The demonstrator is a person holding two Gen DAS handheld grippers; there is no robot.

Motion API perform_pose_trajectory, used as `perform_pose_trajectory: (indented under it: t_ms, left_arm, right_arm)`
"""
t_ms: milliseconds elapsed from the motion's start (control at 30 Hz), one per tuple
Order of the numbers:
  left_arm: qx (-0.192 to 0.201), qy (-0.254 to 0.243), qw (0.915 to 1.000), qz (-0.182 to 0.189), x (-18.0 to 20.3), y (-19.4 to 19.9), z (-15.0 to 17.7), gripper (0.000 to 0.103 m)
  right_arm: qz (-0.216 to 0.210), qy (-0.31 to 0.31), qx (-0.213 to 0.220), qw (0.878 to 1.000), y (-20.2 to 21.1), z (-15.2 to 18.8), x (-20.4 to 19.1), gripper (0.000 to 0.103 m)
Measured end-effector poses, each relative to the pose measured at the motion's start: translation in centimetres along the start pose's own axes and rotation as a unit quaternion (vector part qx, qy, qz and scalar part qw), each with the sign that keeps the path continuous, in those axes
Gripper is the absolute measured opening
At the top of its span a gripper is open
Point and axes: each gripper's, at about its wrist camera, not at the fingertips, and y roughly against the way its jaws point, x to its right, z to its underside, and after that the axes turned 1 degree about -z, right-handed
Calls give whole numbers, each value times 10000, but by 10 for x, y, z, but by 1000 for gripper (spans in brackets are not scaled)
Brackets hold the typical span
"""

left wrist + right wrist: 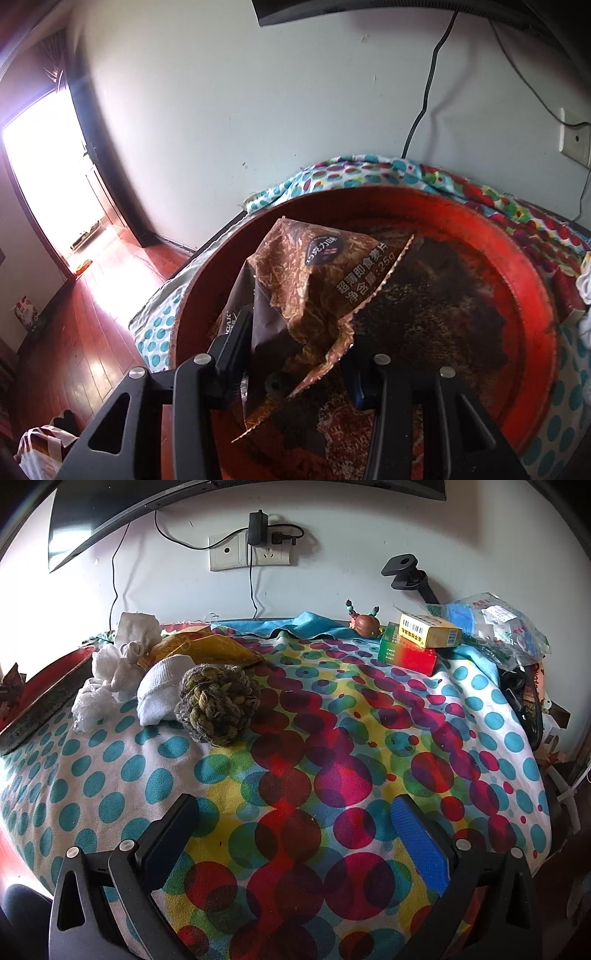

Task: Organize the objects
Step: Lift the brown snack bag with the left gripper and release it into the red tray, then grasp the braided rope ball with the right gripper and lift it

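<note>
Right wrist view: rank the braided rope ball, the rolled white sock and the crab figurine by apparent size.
1. Braided rope ball
2. Rolled white sock, slightly smaller
3. Crab figurine, smallest, though it sits farther back, so its true size is unsure.

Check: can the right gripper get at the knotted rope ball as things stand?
Probably yes. The right gripper is open and empty above bare cloth, and nothing lies between it and the rope ball. A white sock touches the ball's left side and could get caught in the grasp.
</note>
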Motion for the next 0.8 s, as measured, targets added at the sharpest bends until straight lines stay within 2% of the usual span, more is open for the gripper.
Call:
perform_pose_trajectory:
  t_ms: [200,267,367,433,533,700,800]
  left_arm:
    - [-186,-6,9998,51,-3,-12,0,47]
    - [-200,9,9997,134,-2,-13,1,53]
    - [-130,-59,9999,60,2,-12,1,67]
    - [-152,-13,9998,115,2,-11,-1,80]
    - [-152,13,9998,157,2,-9,0,81]
    - [214,43,9993,297,-1,19,4,82]
    - [688,-41,9968,395,-5,60,15,86]
  right_arm:
    - [-3,0,5,10000,0,1,0,103]
    - [-7,6,15,10000,0,1,0,103]
    - [-10,7,20,10000,0,1,0,103]
    - [-15,12,23,10000,0,0,0,103]
    - [-21,21,51,10000,1,0,0,103]
    - [-44,44,122,9999,2,1,0,103]
    - [-92,85,162,9998,1,2,1,103]
